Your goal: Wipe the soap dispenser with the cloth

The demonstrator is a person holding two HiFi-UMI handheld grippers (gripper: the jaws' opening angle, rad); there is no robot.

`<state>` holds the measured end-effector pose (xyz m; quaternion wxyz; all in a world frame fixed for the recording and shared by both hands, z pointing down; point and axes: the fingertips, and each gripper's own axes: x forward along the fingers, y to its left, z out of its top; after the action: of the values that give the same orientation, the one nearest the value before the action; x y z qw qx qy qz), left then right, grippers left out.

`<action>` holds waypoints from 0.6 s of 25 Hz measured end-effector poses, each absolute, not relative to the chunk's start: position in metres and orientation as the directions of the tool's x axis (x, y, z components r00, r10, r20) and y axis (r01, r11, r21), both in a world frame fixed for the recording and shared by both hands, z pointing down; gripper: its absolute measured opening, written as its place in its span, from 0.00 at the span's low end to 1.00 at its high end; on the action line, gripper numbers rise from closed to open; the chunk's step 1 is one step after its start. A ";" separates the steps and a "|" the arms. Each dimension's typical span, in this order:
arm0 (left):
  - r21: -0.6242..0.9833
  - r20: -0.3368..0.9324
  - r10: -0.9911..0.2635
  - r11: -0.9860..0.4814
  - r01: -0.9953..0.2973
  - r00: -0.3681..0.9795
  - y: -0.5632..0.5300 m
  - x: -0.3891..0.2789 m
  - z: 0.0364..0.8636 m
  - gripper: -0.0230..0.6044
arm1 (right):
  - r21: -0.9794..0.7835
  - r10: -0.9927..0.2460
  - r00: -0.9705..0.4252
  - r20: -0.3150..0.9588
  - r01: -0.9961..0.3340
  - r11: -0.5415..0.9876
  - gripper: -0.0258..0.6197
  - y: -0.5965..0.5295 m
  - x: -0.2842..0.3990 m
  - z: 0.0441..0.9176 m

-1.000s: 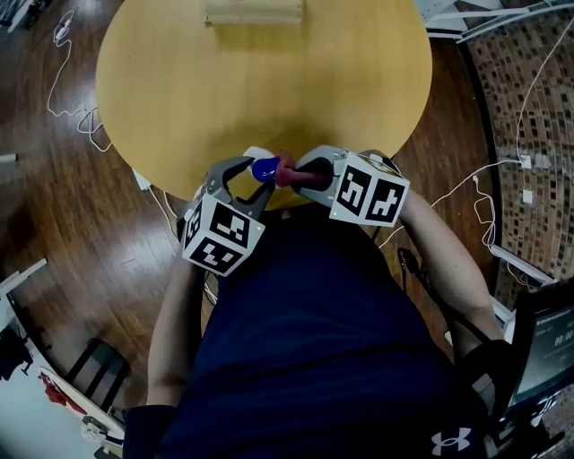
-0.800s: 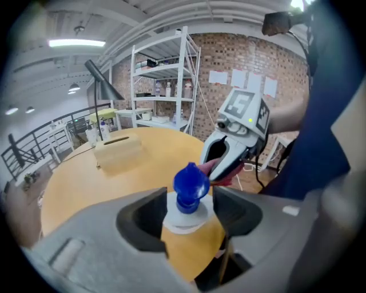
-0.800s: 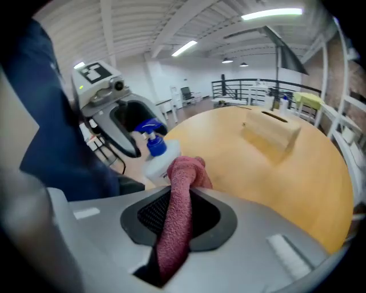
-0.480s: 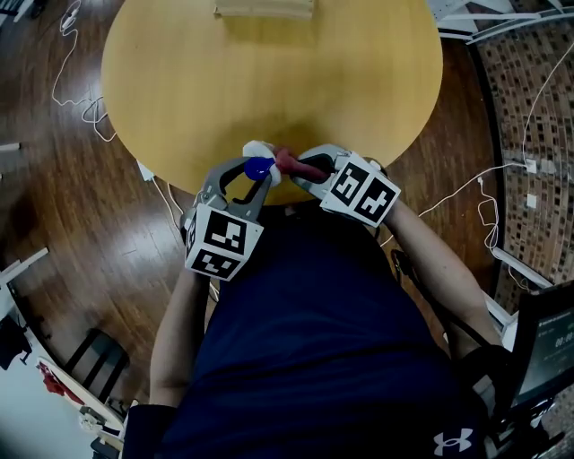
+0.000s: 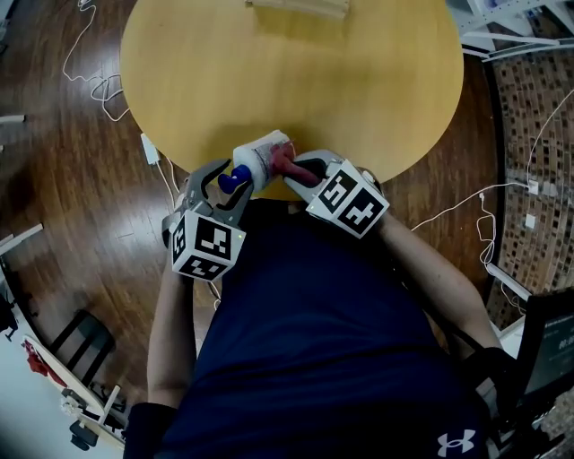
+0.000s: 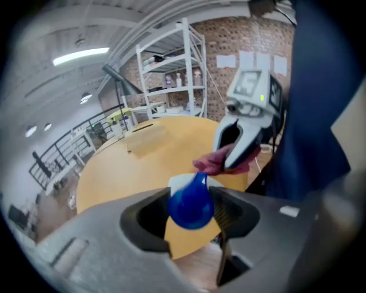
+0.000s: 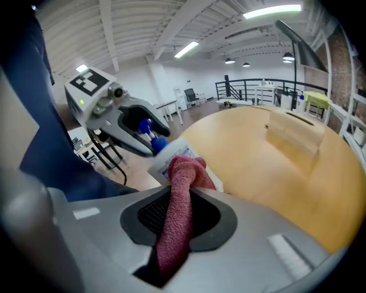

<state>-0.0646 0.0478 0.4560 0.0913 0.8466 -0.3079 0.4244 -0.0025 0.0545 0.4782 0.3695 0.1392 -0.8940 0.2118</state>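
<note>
head view, hold: the left gripper gripped the soap dispenser by its blue pump head, at the centre of the frame, tilted over the near edge of the table, probably to steady it for wiping.
head view, wipe: the right gripper was clenched on the cloth, whose tip touched the dispenser's white body.
head view, hidden: the person's torso filled the lower frame; a pale box was cut off at the top edge.
left gripper view, jaws: they had just been opening, yet the pump head filled the gap and touched both sides; the white body was mostly hidden behind it.
right gripper view, jaws: pinched on the cloth, its bunched end pressed against the dispenser's label; the print was too blurred to read.
</note>
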 end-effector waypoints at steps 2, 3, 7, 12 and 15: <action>-0.207 0.814 -0.412 -0.864 -0.460 0.408 0.056 -0.065 0.468 0.37 | -0.267 -0.071 -0.722 0.688 -0.343 0.901 0.15 0.059 -0.019 0.461; -0.233 0.830 -0.392 -0.890 -0.391 0.397 0.061 -0.064 0.475 0.30 | -0.263 -0.062 -0.734 0.676 -0.318 0.911 0.15 0.061 -0.027 0.457; -0.190 0.802 -0.401 -0.873 -0.449 0.442 0.063 -0.058 0.503 0.04 | -0.229 -0.089 -0.696 0.713 -0.351 0.908 0.15 0.051 -0.034 0.472; -0.127 0.764 -0.450 -0.808 -0.575 0.463 0.054 -0.067 0.504 0.17 | -0.240 -0.123 -0.662 0.739 -0.430 0.870 0.15 0.037 -0.015 0.486; -0.078 0.761 -0.443 -0.788 -0.610 0.474 0.067 -0.093 0.504 0.28 | -0.240 -0.107 -0.660 0.744 -0.413 0.878 0.15 0.038 -0.016 0.492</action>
<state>-0.0930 0.0675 0.5043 0.1023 0.8525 -0.3089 0.4091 -0.0159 0.0380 0.4918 0.3856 0.1464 -0.8891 0.1985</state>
